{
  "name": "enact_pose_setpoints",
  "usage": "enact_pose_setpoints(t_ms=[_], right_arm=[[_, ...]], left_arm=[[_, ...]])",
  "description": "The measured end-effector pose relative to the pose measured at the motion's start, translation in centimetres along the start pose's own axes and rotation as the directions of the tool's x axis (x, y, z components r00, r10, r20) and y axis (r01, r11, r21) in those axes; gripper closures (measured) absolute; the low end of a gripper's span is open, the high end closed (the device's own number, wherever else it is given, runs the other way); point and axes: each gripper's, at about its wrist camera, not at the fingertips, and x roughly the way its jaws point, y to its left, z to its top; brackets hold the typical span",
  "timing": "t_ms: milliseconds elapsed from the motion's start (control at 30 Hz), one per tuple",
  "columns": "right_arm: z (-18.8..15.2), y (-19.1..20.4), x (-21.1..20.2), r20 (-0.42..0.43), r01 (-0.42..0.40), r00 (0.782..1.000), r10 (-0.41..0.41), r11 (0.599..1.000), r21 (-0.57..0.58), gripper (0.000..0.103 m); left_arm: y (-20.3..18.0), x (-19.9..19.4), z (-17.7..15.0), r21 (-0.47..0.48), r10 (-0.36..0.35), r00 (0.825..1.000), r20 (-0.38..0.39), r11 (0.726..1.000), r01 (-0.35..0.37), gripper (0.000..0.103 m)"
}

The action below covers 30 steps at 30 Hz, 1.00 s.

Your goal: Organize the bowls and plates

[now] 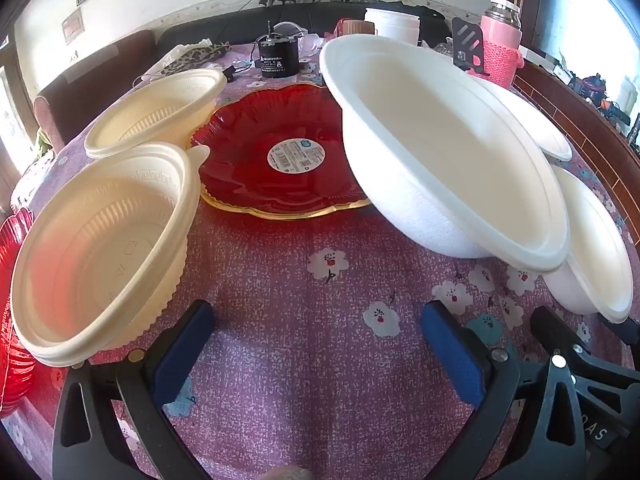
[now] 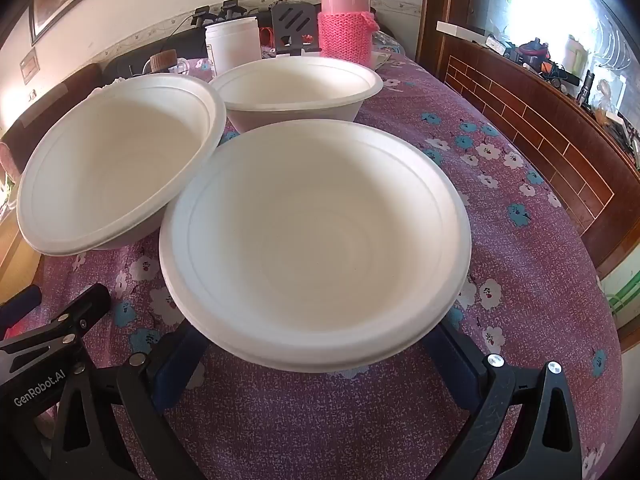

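Observation:
In the left wrist view, two cream plastic bowls (image 1: 100,256) (image 1: 156,112) sit at the left, and a red gold-rimmed plate (image 1: 280,152) lies in the middle. A big white bowl (image 1: 440,152) sits tilted at the right. My left gripper (image 1: 316,340) is open and empty above the cloth. In the right wrist view, three white bowls show: a near one (image 2: 316,240), a tilted one at the left (image 2: 120,160) and a far one (image 2: 296,88). My right gripper (image 2: 316,344) is open, its fingers either side of the near bowl's base.
A pink thermos (image 2: 346,12), a white tub (image 2: 236,44) and a black cylinder (image 1: 278,58) stand at the table's far end. A second red plate (image 1: 12,304) shows at the left edge. A wooden sideboard (image 2: 540,128) runs along the right.

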Motion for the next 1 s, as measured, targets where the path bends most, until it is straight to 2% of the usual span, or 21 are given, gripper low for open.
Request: enact_pose_setpoints(t_ms=[1000], right_arm=[[-0.15,-0.03,-0.14,-0.001,-0.003,1.0,0.003,1.0,0.002,0.001]], left_arm=[[-0.05,-0.06,-0.04,0.01,0.003,1.0,-0.005,1.0,-0.003,0.0]])
